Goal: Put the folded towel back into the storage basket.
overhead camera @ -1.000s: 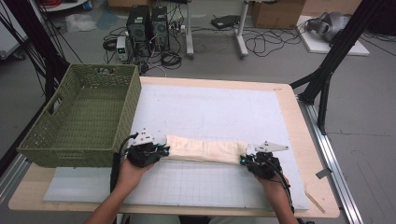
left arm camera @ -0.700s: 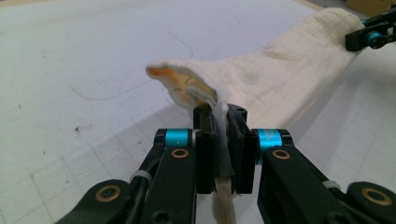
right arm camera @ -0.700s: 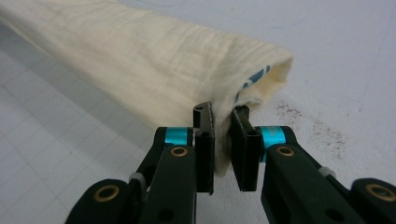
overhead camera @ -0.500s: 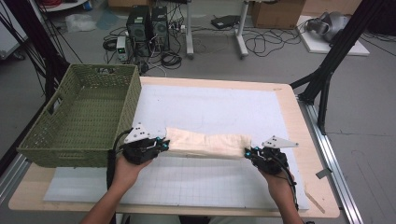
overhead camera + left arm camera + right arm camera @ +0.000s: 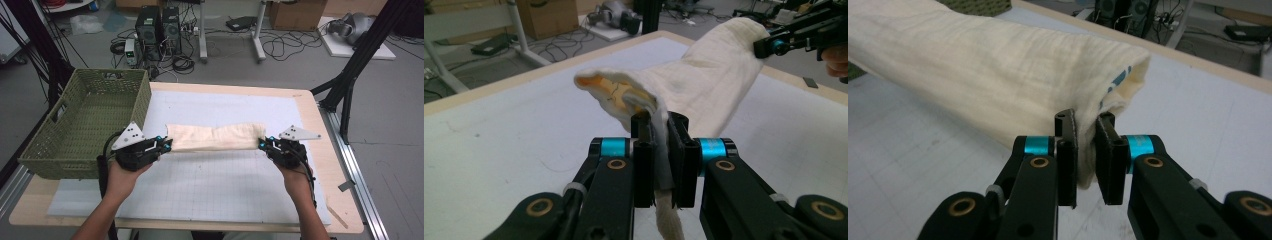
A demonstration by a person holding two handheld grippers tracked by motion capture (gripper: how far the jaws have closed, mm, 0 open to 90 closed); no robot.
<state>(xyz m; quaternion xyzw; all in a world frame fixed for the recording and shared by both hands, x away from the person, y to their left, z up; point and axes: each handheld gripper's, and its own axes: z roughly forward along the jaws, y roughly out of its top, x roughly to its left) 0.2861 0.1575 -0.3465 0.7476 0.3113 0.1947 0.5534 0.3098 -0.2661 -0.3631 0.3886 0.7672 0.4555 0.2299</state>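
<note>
Both cloth (image 5: pixel 215 137) ends between fingers (image 5: pixel 642 150)

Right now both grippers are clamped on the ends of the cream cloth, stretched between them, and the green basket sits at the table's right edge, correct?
Not quite. The green basket sits at the table's left edge, beside the left gripper, as the high view shows. The rest holds: the left gripper and right gripper are each clamped on an end of the cream cloth, stretched between them.
</note>
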